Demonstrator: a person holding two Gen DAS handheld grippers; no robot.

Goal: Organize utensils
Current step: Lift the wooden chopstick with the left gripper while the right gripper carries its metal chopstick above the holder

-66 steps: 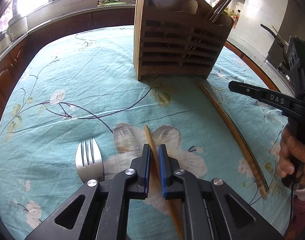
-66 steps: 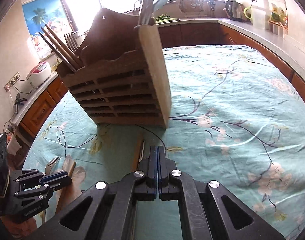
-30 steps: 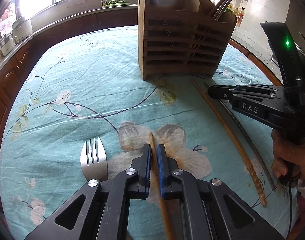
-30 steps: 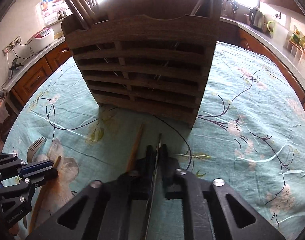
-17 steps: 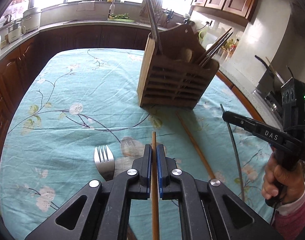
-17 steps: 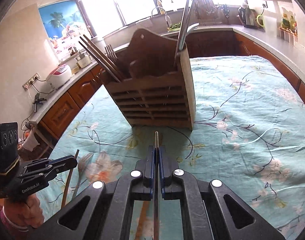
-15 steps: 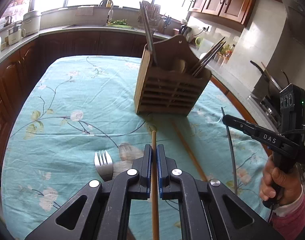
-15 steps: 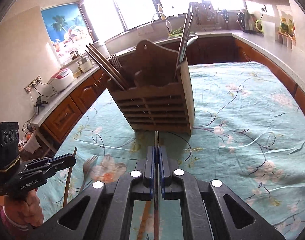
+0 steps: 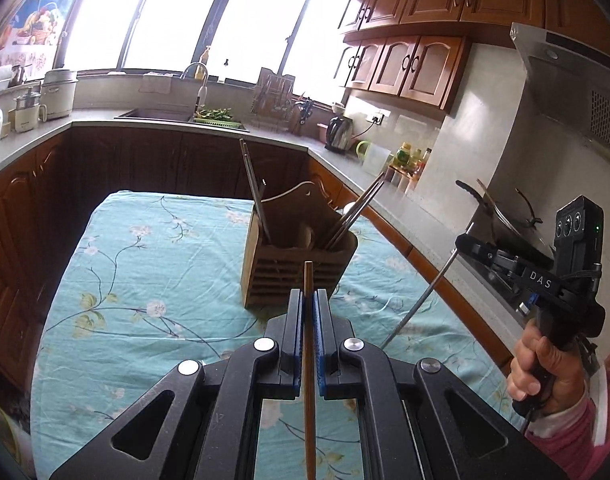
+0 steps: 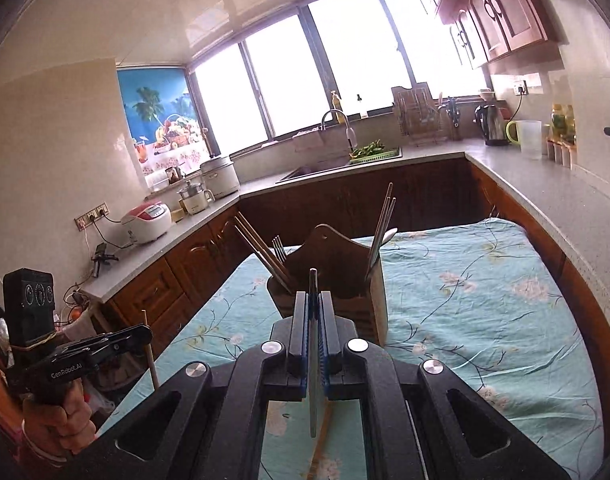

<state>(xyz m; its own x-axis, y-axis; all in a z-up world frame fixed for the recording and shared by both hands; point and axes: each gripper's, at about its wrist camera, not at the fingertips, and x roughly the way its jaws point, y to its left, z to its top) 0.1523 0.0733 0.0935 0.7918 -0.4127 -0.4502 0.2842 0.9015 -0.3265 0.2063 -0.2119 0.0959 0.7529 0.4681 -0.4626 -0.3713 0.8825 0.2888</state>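
Observation:
My left gripper (image 9: 308,300) is shut on a wooden chopstick (image 9: 309,360) and holds it high above the table. My right gripper (image 10: 313,300) is shut on a thin metal chopstick (image 10: 313,380); in the left wrist view that gripper (image 9: 465,240) shows at the right with the metal chopstick (image 9: 421,300) hanging down from it. The wooden utensil holder (image 9: 297,272) stands on the table ahead of both grippers, with chopsticks, a fork and other utensils upright in it; it also shows in the right wrist view (image 10: 337,280). The left gripper (image 10: 145,334) with its chopstick shows at the lower left there.
The table wears a teal floral cloth (image 9: 153,280). Another wooden chopstick (image 10: 319,448) lies on the cloth under my right gripper. Dark wood cabinets and a grey counter (image 9: 145,120) with a sink, a kettle and cookers ring the table. A stove with a pan (image 9: 505,216) is at the right.
Both grippers have risen well above the table with their chopsticks. The holder now looks smaller and lower in both views. The fork on the cloth has passed out of view.

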